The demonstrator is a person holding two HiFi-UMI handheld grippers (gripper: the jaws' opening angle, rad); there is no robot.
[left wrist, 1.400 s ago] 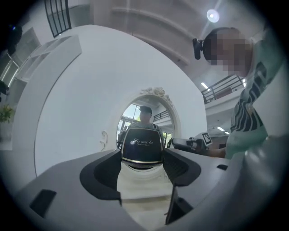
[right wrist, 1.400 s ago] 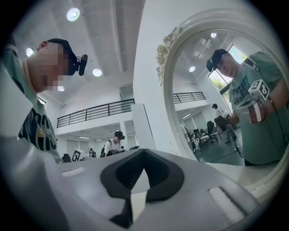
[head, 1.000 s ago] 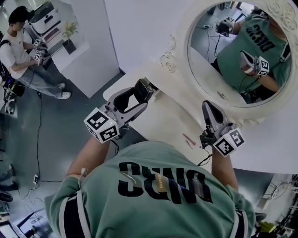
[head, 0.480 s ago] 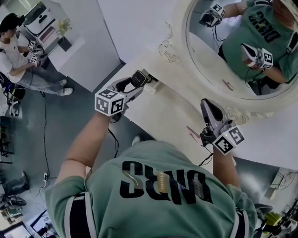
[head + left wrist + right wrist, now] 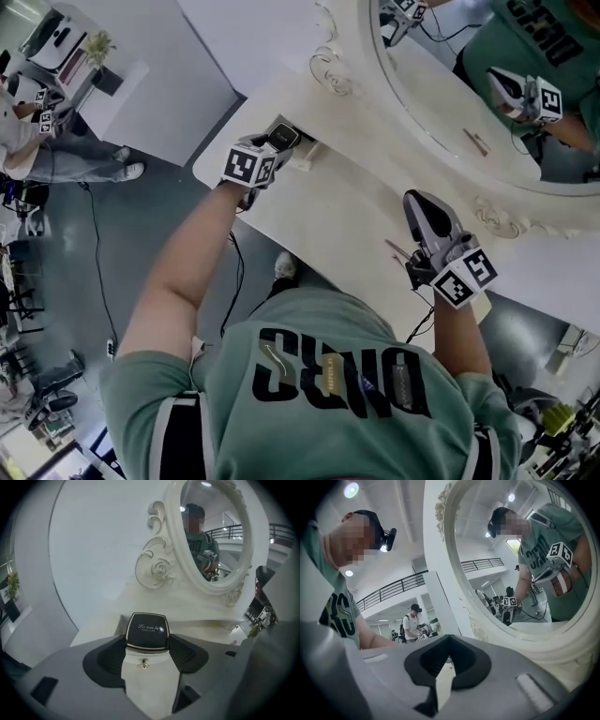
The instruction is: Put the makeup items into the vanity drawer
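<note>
A black compact [image 5: 147, 629] with pale lettering sits between the pads of my left gripper [image 5: 147, 644], which is shut on it. In the head view that gripper [image 5: 277, 142] tips downward over the left end of the white vanity top [image 5: 347, 216], the compact [image 5: 284, 133] at its tip. Just under it is a small white box [image 5: 150, 681] with a metal knob; in the head view the white box [image 5: 302, 161] stands beside the gripper. My right gripper [image 5: 419, 202] hovers shut and empty over the vanity's right part. A thin pink makeup stick [image 5: 399, 248] lies beside it.
An oval mirror [image 5: 450, 84] in an ornate white frame rises behind the vanity top and reflects me and both grippers. Grey floor with a cable [image 5: 98, 272] lies to the left. Another person [image 5: 37, 141] sits far off at the upper left.
My left gripper has carried the compact down and away toward the vanity's left end, tipping downward over the small white box. The right gripper has sunk a little.
</note>
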